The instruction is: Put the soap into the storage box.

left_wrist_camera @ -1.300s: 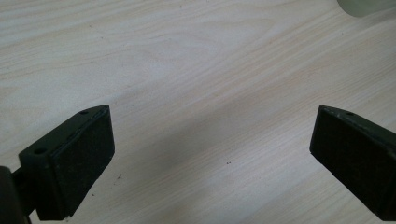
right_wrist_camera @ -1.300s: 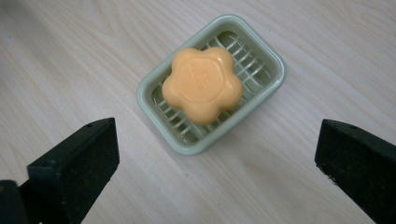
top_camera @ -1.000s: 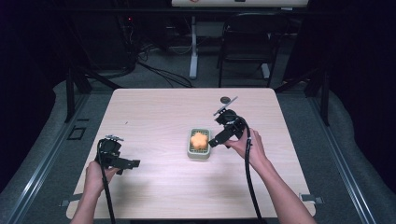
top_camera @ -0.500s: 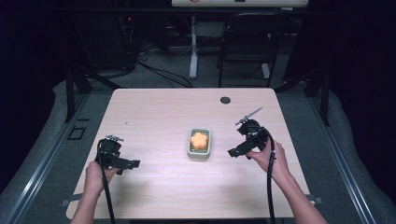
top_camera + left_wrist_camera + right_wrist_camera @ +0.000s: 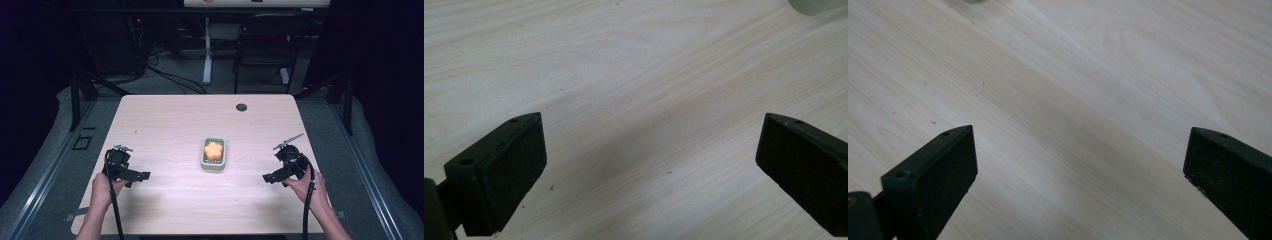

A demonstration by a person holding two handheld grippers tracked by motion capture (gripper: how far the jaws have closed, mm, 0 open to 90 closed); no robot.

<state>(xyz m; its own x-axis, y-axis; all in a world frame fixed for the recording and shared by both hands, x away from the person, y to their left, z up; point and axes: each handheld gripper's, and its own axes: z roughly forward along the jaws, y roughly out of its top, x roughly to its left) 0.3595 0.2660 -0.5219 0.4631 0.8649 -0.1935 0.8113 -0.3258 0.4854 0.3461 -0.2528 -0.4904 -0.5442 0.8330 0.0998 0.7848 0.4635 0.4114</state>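
Both claws, the left claw [image 5: 142, 176] and the right claw [image 5: 268, 177], gape wide and empty, far from the orange flower [image 5: 214, 149] sitting in its little tray [image 5: 204, 161] mid-table, so a careless reach might bump the tray.

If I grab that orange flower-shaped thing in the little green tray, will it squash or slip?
The orange flower-shaped piece looks soft and spongy, so it probably squashes a little. It seems light and matte, so unlikely to slip. The shallow green tray may slide on the smooth table if nudged.

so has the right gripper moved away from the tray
Yes: the right gripper has pulled back from the small tray toward the table's right near edge, jaws open.
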